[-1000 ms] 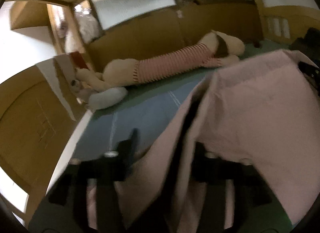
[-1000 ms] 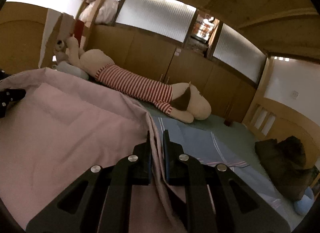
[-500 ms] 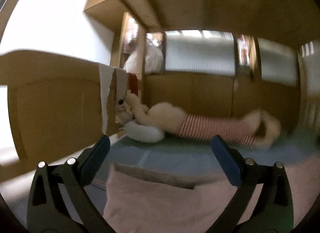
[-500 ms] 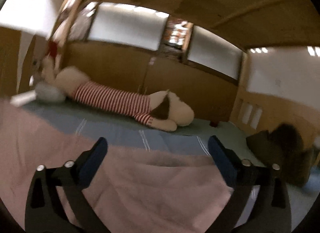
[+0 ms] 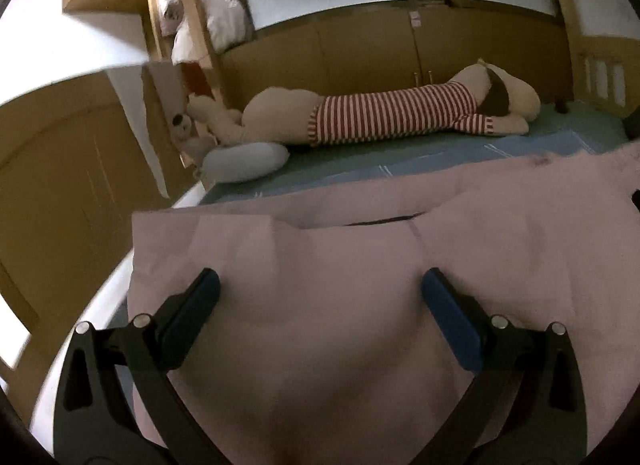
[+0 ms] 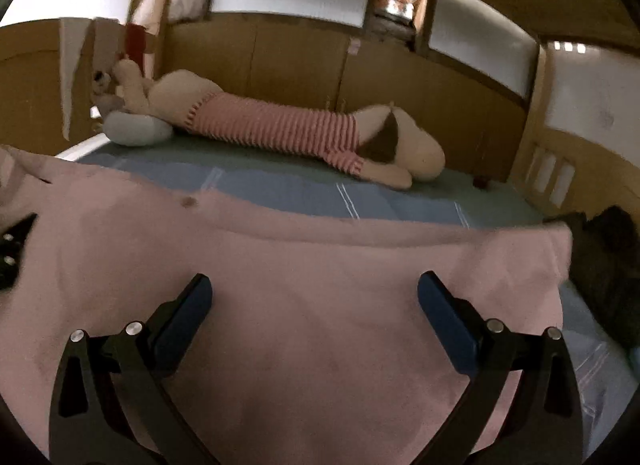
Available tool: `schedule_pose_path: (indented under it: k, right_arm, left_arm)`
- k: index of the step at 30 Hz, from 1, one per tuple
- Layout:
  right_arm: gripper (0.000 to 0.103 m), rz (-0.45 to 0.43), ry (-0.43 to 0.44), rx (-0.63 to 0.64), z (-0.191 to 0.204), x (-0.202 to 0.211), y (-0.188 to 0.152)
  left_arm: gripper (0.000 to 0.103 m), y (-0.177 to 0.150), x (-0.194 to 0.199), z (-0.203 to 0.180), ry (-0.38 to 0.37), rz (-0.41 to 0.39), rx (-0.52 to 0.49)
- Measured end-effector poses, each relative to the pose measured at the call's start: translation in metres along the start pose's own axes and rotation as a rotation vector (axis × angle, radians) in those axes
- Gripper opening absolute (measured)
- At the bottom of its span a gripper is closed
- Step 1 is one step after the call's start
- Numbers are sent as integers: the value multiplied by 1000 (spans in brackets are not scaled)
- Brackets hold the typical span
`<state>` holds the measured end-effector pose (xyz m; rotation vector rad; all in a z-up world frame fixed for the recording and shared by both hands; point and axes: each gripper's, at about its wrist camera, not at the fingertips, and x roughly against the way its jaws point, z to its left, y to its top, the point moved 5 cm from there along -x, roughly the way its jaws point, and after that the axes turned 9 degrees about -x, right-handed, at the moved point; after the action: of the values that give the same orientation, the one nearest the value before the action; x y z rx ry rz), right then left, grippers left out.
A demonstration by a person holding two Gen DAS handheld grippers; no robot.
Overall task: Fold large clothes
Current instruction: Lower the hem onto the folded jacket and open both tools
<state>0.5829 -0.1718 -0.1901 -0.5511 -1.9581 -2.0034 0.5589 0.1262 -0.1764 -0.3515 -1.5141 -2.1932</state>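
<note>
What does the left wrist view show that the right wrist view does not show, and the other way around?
Only the left wrist view shows the dark slit opening in the pink fabric garment and the open left claw above it.

Only the right wrist view shows the dark bundle of clothes at the bed's right edge and the open right claw.

Both show the garment spread flat on the blue bed sheet and the long plush dog in a red-striped shirt.
</note>
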Motion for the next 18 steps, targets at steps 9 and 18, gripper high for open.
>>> schedule_pose_path:
  k: [9,18]
  right_arm:
    - [102,-18,47,-112,-16,-15,-16]
    - [102,-184,95,-276,-55,51,27]
  left_arm:
    - [101,-16,-10,-4,13,-58,40]
    - [101,-1,37,25,59,-141,51]
